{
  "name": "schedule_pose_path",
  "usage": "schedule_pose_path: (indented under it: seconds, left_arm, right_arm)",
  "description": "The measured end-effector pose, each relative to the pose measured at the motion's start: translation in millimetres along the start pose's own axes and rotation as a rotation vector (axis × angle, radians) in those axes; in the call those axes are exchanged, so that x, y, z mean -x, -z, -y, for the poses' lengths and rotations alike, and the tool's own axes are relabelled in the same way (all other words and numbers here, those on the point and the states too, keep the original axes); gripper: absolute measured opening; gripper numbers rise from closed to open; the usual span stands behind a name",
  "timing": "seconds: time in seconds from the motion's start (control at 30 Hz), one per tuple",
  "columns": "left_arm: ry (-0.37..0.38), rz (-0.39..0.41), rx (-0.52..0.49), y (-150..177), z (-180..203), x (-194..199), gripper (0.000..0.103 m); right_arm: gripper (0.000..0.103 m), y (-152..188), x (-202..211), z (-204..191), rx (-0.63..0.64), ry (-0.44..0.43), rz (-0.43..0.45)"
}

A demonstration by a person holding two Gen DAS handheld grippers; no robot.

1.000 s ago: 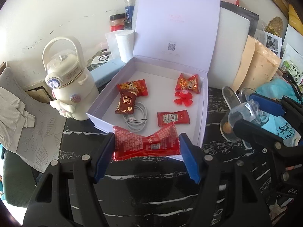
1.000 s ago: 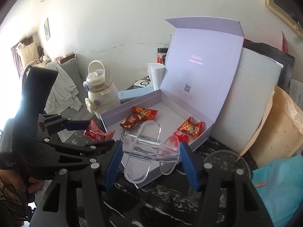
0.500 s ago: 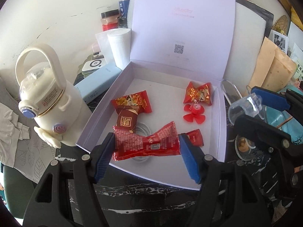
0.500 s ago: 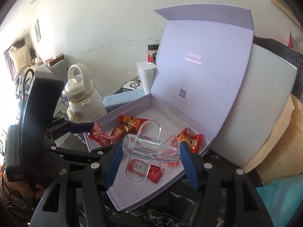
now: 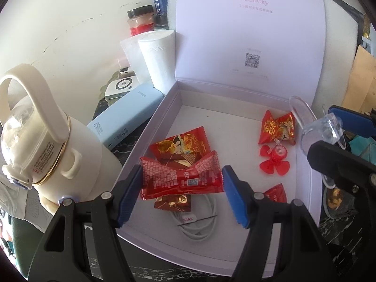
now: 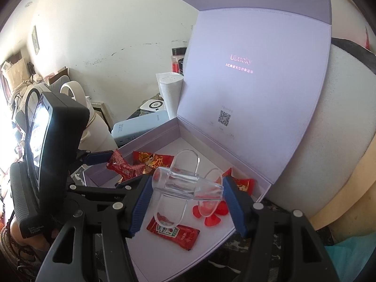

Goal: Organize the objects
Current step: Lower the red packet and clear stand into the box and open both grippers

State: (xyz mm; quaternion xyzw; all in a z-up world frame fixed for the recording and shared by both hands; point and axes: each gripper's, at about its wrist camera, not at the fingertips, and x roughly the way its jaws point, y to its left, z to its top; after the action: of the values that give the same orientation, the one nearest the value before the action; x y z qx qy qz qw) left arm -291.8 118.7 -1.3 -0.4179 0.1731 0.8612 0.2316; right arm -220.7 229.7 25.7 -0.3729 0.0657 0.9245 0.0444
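Over the lavender cardboard box (image 5: 150,127), the left gripper (image 5: 182,183) is pinching a crinkly red foil snack packet (image 5: 181,179) by its ends, hanging above the glossy candy wrappers (image 5: 181,146) and coiled white cable (image 5: 202,225); further right, the right gripper (image 6: 186,192) is clamping a clear plastic clip (image 6: 185,184) above a flat ketchup sachet (image 6: 174,233).

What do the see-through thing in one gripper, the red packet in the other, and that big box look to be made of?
See-through piece: clear hard plastic, probably acrylic; glossy, and the box contents show through it.
Red packet: thin plastic film wrapper; shiny, crinkled, crimped ends.
Box: likely rigid paperboard; matte lilac, crisp folded walls, printed lid.
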Motion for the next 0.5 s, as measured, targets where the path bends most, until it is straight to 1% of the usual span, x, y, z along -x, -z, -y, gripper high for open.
schedule_pose_path:
  seconds: [0.2,0.33,0.43,0.5]
  left_arm:
    - [-0.002,-0.015,-0.001,-7.1,-4.8,-14.3,0.067]
    - [-0.010,-0.020,0.001,-10.0,-7.2,-22.5,0.067]
    - [0.001,-0.029,-0.007,-10.2,-5.4,-27.9,0.067]
    - [-0.003,-0.032,-0.007,-10.2,-4.3,-30.2,0.067]
  right_arm:
    - [0.061,-3.7,-15.6,-1.7,0.008,0.037,-0.021]
    - [0.061,-5.8,-26.5,1.5,-0.010,0.051,-0.040]
    - [0.062,-8.1,-31.0,1.5,-0.016,0.071,-0.043]
    - [0.062,-10.8,-37.2,1.8,-0.022,0.078,-0.063]
